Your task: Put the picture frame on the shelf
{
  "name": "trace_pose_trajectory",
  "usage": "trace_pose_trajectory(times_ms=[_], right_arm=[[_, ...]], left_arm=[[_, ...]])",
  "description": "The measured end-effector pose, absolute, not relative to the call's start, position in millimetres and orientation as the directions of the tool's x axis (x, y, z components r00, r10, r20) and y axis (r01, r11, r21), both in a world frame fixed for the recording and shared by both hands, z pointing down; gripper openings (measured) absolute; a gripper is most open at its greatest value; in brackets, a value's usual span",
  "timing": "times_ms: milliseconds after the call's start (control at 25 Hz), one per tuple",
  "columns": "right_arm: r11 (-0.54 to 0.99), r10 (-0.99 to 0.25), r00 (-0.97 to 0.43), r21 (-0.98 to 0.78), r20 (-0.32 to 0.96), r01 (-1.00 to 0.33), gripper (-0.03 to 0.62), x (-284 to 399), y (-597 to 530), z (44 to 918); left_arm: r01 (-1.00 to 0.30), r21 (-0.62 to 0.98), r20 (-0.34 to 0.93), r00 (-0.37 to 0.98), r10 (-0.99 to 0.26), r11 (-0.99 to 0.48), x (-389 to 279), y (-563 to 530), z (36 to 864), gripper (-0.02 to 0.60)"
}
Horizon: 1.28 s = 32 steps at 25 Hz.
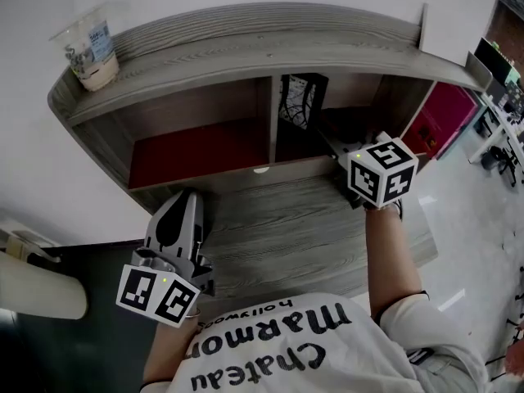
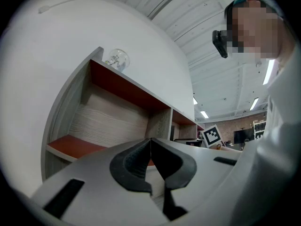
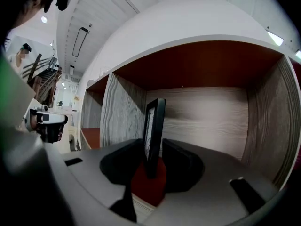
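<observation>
The black picture frame (image 1: 300, 101) stands upright in the middle compartment of the grey wood shelf (image 1: 246, 51). Its lower edge is on the red compartment floor. My right gripper (image 1: 332, 143) reaches into that compartment from the right. In the right gripper view the frame (image 3: 155, 119) is edge-on between the two jaws of the right gripper (image 3: 154, 146), which press on both its faces. My left gripper (image 1: 183, 199) hangs in front of the left compartment over the wooden ledge. Its jaws (image 2: 151, 142) are shut with nothing in them.
A clear plastic cup (image 1: 88, 49) stands on the shelf's top at the far left. The left compartment (image 1: 196, 150) has a red floor. A grey wooden ledge (image 1: 286, 228) runs in front of the shelf. A magenta cabinet (image 1: 446, 117) stands at the right.
</observation>
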State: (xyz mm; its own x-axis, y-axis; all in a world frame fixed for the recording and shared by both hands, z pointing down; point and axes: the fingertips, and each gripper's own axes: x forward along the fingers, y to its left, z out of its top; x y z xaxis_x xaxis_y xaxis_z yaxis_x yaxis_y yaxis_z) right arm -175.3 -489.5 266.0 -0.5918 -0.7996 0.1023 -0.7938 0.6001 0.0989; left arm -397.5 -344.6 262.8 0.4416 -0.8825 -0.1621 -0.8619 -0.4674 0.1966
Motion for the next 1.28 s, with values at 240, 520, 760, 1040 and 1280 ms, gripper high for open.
trace_pose_trajectory(times_ms=[240, 520, 760, 1040, 1280], right_arm=[[0.649, -0.761, -0.638, 0.111, 0.119, -0.753, 0.141, -169, -475, 271], [0.705, -0.710, -0.691, 0.118, 0.138, -0.700, 0.140, -156, -456, 274], [0.751, -0.660, -0.738, 0.098, 0.142, -0.653, 0.132, -143, -433, 272], [0.785, -0.620, -0.777, 0.084, 0.112, -0.614, 0.110, -132, -402, 265], [0.801, -0.599, -0.797, 0.063, 0.074, -0.596, 0.101, -120, -379, 259]], left_arm=[[-0.867, 0.201, -0.164, 0.428, -0.889, -0.455, -368, -334, 258, 0.017], [-0.875, 0.208, -0.167, 0.409, -0.897, -0.438, -325, -323, 256, 0.018], [-0.870, 0.218, -0.172, 0.411, -0.895, -0.441, -290, -321, 256, 0.017], [-0.868, 0.211, -0.170, 0.420, -0.892, -0.449, -257, -316, 256, 0.018], [-0.876, 0.188, -0.174, 0.416, -0.893, -0.445, -237, -307, 255, 0.017]])
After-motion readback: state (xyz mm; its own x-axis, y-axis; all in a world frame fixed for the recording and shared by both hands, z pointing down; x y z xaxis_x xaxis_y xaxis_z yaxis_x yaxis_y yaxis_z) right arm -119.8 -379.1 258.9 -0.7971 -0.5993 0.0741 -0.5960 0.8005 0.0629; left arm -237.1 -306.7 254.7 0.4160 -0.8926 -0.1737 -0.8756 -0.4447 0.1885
